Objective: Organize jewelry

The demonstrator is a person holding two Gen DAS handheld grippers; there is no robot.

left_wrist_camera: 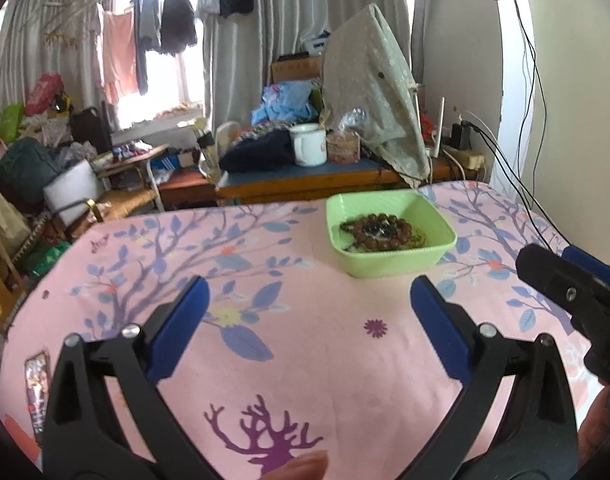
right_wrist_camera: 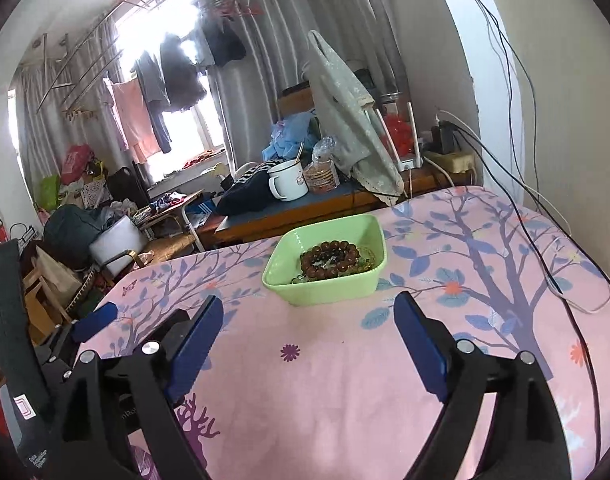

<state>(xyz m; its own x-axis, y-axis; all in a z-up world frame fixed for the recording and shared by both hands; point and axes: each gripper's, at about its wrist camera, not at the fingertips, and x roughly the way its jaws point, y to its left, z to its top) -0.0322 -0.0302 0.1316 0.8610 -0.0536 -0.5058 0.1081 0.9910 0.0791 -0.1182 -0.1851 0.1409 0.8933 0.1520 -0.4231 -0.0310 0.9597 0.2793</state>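
A light green square dish stands on the pink floral cloth. In it lie a brown bead bracelet with darker beads inside its ring, and some greenish jewelry under it. My left gripper hovers above the cloth in front of the dish, jaws wide apart, nothing between them. My right gripper also stands open and empty, short of the dish. The right gripper's fingers show at the right edge of the left wrist view.
A phone lies on the cloth at the near left. Cables trail across the cloth's right side. Behind the table stands a low desk with a white mug and clutter. A fingertip shows at the bottom.
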